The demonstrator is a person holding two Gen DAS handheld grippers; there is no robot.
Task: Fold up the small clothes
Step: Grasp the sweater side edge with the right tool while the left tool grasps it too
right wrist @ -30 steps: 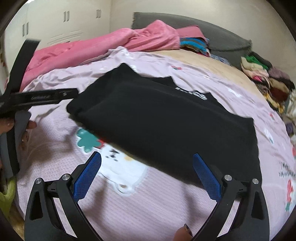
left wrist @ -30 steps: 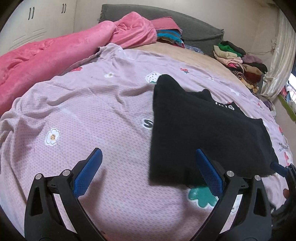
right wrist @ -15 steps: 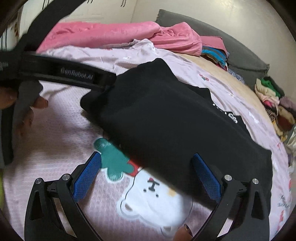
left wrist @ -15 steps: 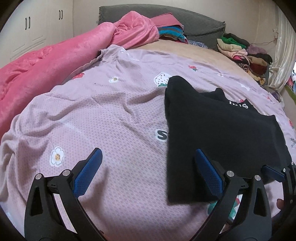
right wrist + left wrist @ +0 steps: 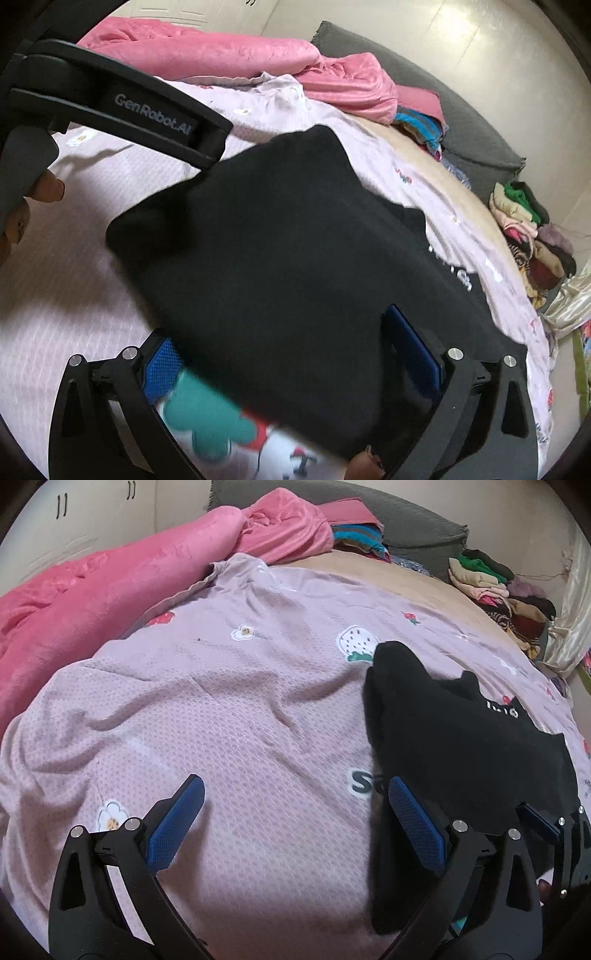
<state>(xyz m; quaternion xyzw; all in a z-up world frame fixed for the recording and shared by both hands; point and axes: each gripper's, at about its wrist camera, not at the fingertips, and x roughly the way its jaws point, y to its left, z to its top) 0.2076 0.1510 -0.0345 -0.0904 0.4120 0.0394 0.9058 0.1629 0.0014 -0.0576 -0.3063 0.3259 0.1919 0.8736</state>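
1. On the bed, over a lilac printed sheet [image 5: 229, 709], lies our black garment [image 5: 461, 746], partly folded, with white lettering showing near its far edge.
2. Over the last second both of our grippers have moved in toward the near edge of the garment, which now fills far more of each view.
3. Our left gripper [image 5: 295, 816] is spread wide and grips nothing; its right-hand pad sits at the garment's left edge, its other pad over bare sheet.
4. Our right gripper [image 5: 295, 354] is also spread wide, and the black cloth now reaches down between its two blue pads (a second ago they were short of it).
5. We judge that the approach is nearly done and the next step is to close on the near hem, ready for another fold.
6. Behind, a pink blanket [image 5: 110, 590] and a stack of folded clothes [image 5: 495, 587] sit well apart from the work.
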